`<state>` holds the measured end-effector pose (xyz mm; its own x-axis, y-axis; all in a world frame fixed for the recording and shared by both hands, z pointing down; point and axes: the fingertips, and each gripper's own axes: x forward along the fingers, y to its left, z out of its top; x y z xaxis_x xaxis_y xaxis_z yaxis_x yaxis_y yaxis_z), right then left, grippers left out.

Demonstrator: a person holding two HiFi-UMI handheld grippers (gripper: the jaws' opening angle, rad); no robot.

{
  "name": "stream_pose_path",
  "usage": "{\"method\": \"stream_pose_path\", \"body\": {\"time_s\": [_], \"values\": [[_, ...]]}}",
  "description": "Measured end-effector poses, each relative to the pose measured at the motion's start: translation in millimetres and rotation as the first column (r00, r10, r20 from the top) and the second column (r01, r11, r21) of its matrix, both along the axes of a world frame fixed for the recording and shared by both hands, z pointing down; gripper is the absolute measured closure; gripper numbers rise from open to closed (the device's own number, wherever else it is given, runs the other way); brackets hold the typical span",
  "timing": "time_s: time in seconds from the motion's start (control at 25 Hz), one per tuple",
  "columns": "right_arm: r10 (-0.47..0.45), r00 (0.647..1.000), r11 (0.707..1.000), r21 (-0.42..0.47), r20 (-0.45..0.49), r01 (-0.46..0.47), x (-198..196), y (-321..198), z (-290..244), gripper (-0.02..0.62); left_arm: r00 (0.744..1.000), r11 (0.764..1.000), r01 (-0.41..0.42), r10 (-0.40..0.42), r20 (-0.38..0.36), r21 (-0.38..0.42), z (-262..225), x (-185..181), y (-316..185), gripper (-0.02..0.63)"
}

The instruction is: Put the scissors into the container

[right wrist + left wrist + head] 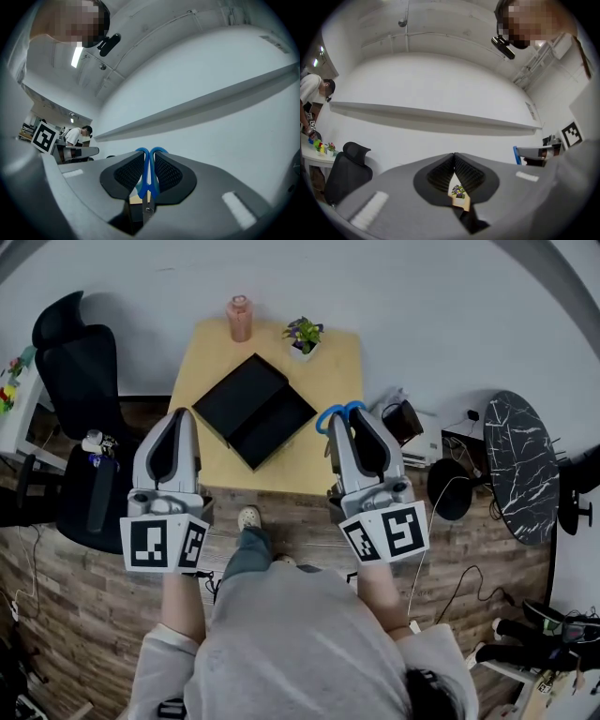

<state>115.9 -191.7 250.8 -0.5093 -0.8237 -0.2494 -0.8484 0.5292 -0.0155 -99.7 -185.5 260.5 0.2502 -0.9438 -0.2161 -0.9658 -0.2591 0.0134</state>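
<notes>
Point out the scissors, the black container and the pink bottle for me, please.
scissors (pixel 148 187), right gripper view, blue handles between the jaws.
container (pixel 234 396), head view, its left half's black floor.
pink bottle (pixel 239 321), head view, its body.

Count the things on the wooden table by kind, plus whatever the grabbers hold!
pink bottle: 1
potted plant: 1
black container: 1
blue scissors, held in the right gripper: 1
Total: 4

So the right gripper (pixel 149 159) has its jaws pinched tight on the scissors (pixel 146 187), blue handles poking up between the pads and the blade hanging below, left gripper (pixel 75 151) off to the side, white wall (pixel 211 126) ahead.
</notes>
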Motion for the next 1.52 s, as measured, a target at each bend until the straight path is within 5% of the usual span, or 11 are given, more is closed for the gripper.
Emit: {"method": "stream_pose_path", "body": {"time_s": [0.48,0.84,1.24,1.32,1.52], "values": [[0.002,0.997,1.0,-0.003,-0.074,-0.002,-33.3,-86.5,6.0,0.522,0.997,0.997,-0.076,0.076,0.003,-0.009,-3.1,-11.1,-102.6,0.548],[-0.124,0.943,0.992,-0.059,-0.308,0.111,-80.1,-121.4,58.1,0.523,0.994,0.993,-0.111,0.112,0.007,-0.051,10.4,-23.0,-153.9,0.548],[-0.291,0.757,0.957,-0.192,-0.585,0.219,-116.1,-127.4,153.9,0.523,0.993,0.986,-0.121,0.121,-0.001,-0.113,38.0,-40.2,-177.0,0.548],[-0.332,0.687,0.943,-0.209,-0.647,0.258,-124.2,-122.3,174.7,0.523,0.993,0.985,-0.117,0.118,-0.004,-0.127,44.5,-44.2,-178.2,0.548],[-0.412,0.437,0.898,-0.273,-0.8,0.346,-138.0,-107.3,223.0,0.523,0.995,0.983,-0.103,0.102,-0.014,-0.155,56.0,-54.4,-178.7,0.548]]}}
